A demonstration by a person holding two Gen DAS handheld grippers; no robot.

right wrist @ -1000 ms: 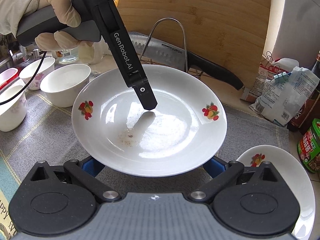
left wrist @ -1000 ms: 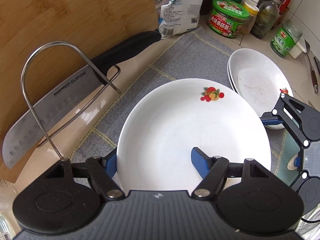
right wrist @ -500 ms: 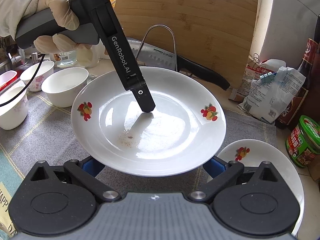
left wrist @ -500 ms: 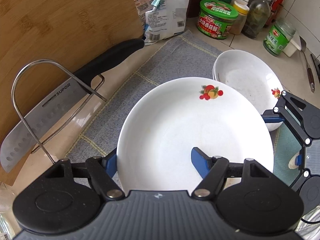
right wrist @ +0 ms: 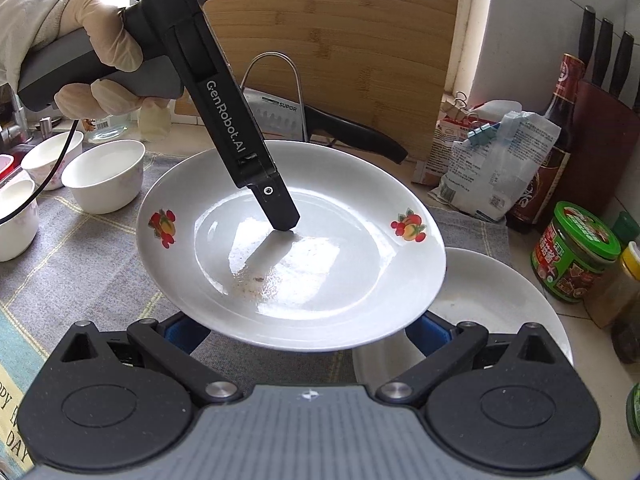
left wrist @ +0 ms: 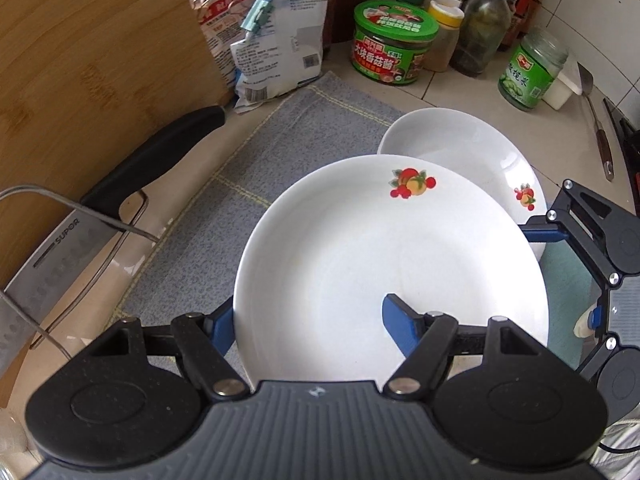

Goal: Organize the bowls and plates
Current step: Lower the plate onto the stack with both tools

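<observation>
White and shiny, the plate is sitting up off the grey cloth, tipped a little. The left gripper is pinching the plate's near rim: one blue finger is lying on top inside the plate, and the other is going under it, mostly hidden. In the right wrist view a gloved hand is holding that gripper's handle.

The right gripper is reaching under the opposite rim of the same plate. Both its blue fingers are poking under the plate, and only bits of them are showing. I cannot tell if they are squeezing it or just resting below.

Some brown crumbs are sitting in the plate's middle.

Past the plate, more white plates are lying stacked at the cloth's right edge, partly covered by the held plate. I cannot tell how many there are.

Toward the cloth's left end, white bowls are standing; some are cut off by the picture's edge.

Farther back, a big knife is leaning in a wire rack against a wooden board. Jars and bags are standing at the back of the bench.
</observation>
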